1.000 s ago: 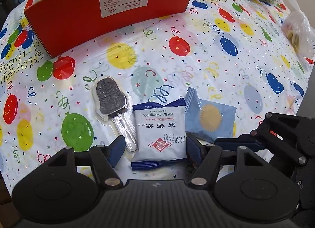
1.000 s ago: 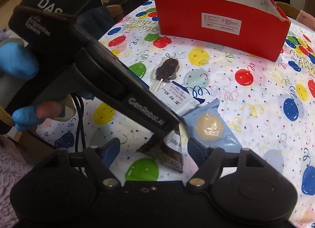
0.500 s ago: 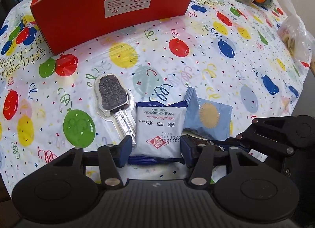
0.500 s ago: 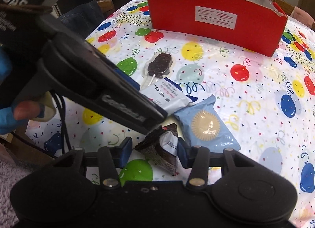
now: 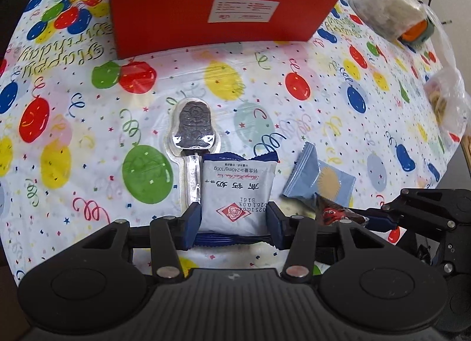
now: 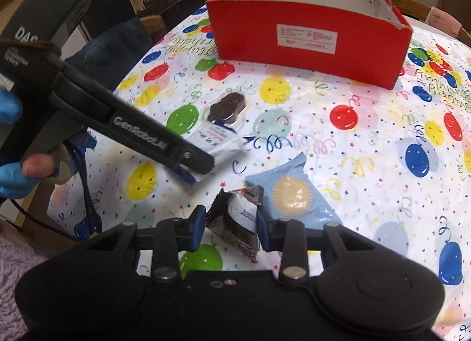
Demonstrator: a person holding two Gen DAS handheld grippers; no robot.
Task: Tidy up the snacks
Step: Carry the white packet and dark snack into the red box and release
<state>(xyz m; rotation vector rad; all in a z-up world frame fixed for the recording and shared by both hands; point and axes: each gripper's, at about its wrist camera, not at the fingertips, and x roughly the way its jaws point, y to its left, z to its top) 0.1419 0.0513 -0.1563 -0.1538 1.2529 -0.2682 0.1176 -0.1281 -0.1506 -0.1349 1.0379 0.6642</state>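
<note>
My left gripper (image 5: 234, 223) is closing its jaws on a white milk-tablet packet (image 5: 237, 190), and both blue pads touch its sides. A clear-wrapped chocolate lollipop (image 5: 194, 126) lies just left of the packet. My right gripper (image 6: 231, 223) is also closing, with its pads against a dark crumpled snack packet (image 6: 244, 211) that stands tilted on the table. A light blue packet with a sun print (image 6: 294, 196) lies flat beside the right pad. The open red box (image 6: 306, 43) stands at the far side, and what it holds is hidden.
A balloon-print tablecloth (image 5: 294, 55) covers the round table. Two clear plastic bags (image 5: 385, 8) (image 5: 447, 96) sit near its far right edge. A blue-gloved hand (image 6: 11, 170) holds the left gripper's handle. A wooden chair back (image 6: 409, 6) shows behind the box.
Both pairs of jaws have narrowed from wide apart to touching their packets. The left gripper has shifted and rolled, so the red box now sits more centred ahead.
</note>
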